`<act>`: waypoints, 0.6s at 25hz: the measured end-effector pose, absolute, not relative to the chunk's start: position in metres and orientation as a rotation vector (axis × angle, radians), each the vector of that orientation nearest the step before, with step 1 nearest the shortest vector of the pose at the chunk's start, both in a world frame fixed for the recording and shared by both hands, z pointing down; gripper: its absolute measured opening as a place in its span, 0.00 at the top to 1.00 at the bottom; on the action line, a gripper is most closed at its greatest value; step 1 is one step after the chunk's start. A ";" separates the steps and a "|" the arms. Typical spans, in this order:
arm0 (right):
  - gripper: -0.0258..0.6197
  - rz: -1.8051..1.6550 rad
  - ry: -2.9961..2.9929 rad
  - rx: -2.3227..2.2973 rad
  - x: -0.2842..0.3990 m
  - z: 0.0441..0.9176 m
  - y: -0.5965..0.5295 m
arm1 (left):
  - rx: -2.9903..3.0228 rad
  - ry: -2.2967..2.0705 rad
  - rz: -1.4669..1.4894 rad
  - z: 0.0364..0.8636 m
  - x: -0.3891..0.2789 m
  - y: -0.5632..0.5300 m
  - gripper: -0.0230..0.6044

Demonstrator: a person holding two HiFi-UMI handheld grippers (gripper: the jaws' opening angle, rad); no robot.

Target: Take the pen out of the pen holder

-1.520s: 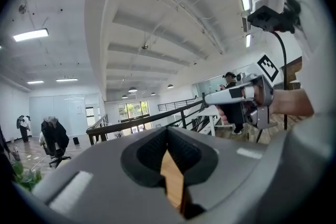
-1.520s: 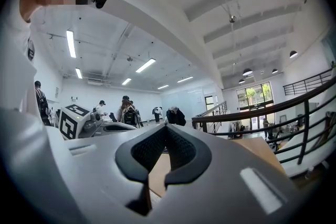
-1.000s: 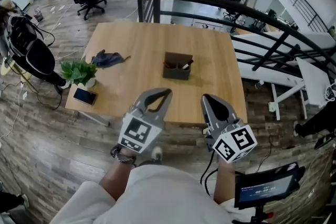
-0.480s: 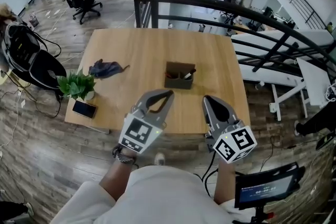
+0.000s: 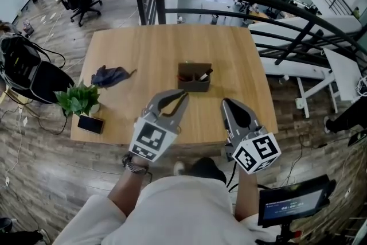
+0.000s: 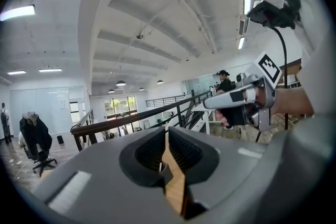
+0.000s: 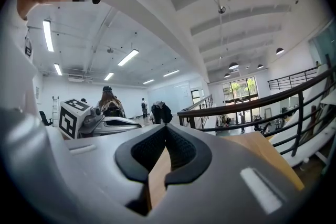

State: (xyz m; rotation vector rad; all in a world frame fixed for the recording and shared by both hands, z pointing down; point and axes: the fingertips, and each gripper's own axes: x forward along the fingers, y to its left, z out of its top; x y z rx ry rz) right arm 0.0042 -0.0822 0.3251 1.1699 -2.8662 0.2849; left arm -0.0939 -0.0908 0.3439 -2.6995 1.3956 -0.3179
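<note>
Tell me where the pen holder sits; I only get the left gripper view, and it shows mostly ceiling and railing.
Observer: The pen holder stands near the middle of the table, with nothing touching it.
Operator: Report the pen.
Observer: A dark pen leans toward the holder's right end.
Operator: Check the right gripper's jaws.
Observer: The right gripper is shut, with nothing between its jaws.
</note>
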 end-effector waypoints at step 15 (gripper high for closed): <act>0.96 0.333 -2.845 1.167 0.010 0.351 -0.126 | -2.740 1.335 -0.503 0.379 -0.075 -0.144 0.92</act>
